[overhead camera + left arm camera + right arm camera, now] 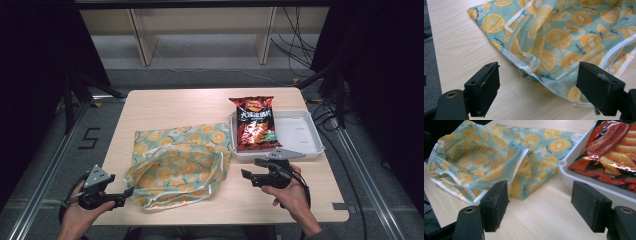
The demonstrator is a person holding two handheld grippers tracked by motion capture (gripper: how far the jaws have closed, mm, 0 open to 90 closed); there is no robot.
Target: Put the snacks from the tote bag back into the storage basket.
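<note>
The left tongs (126,194) sit at the near left corner of the counter (165,102), held in the person's left hand (80,216). Their jaws stand wide apart with nothing between them, as the left gripper view shows (537,86). Just ahead of their tips lies the near edge of the bag (177,165), a limp cloth pouch printed with orange slices on pale green and trimmed in white; in the left gripper view its white-edged hem (534,72) runs across the gap between the jaws, close but apart from them.

The right tongs (250,170) hover over the near right part of the counter in the right hand (290,192), pointing left toward the bag. Their jaws are also wide and empty (544,203). In the right gripper view the bag (486,157) lies ahead and to the left of them, its mouth gaping.

Just beyond the right tongs rests a white tray (305,130), its corner beside the bag's right edge. A red chip packet (255,124) lies in the tray's left half, its top end overhanging the far rim.
</note>
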